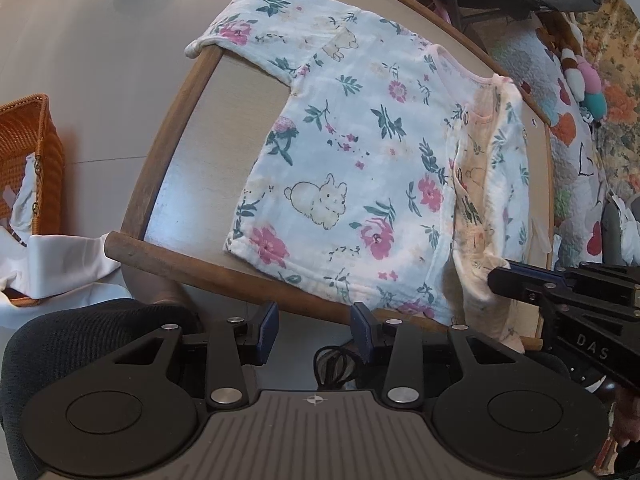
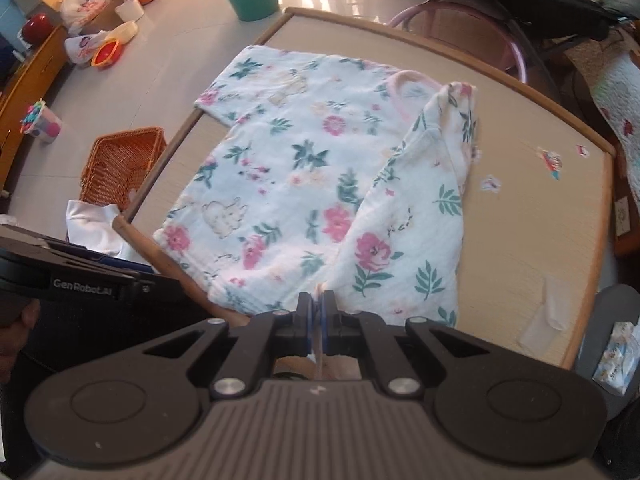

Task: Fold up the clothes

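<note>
While the right gripper pinches the floral top at its lower-centre hem, the left gripper hangs half-open, empty. Soft, light cloth; best held by edges.

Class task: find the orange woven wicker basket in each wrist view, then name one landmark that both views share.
Left wrist view: the orange woven wicker basket sits at the far left edge, on the floor beside the table.
Right wrist view: the basket lies left of centre, beside the table's left rim.
Shared landmark: the rabbit print on the white floral padded top.

Left gripper agape, right gripper clamped.
</note>
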The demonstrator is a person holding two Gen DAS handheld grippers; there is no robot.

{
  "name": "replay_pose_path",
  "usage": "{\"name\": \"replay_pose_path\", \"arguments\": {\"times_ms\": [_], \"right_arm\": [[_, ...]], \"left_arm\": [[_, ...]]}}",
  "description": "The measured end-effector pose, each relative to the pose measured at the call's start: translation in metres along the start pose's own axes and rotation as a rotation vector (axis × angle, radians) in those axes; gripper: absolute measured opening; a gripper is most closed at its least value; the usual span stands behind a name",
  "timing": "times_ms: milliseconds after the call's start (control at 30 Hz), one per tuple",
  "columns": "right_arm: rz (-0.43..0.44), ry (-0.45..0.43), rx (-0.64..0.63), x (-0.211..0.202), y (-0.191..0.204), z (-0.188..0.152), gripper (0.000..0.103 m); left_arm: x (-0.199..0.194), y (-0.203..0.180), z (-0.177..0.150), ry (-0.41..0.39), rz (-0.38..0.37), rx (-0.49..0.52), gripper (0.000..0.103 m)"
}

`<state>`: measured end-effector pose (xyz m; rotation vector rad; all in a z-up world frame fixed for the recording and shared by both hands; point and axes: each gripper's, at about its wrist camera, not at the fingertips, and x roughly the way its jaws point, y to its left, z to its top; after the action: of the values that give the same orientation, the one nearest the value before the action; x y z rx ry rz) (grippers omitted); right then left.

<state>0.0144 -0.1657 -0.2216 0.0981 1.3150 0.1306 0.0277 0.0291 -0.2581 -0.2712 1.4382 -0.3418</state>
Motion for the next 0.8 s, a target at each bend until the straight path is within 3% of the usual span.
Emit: {"name": "replay_pose_path", "arguments": {"times_ms": [200, 367, 600, 800], "right_arm": [[0.012, 0.037, -0.017, 0.026, 0.015, -0.006, 0.007], [0.01, 0.035, -0.011, 0.019, 0.008, -0.01, 0.011], [-0.013, -0.102, 0.101, -0.028, -0.044, -0.008, 0.03], [-0.07, -0.084, 0.183, -0.015, -0.083, -0.015, 0.032]], "left_arm": [[0.003, 0.001, 0.001, 0.006, 0.008, -0.001, 0.043], [0.005, -0.001, 0.001, 0.01, 0.014, 0.003, 0.043], [0.011, -0.007, 0.0, 0.022, 0.004, -0.002, 0.043], [0.014, -0.033, -0.004, 0.001, -0.035, 0.023, 0.043]]}}
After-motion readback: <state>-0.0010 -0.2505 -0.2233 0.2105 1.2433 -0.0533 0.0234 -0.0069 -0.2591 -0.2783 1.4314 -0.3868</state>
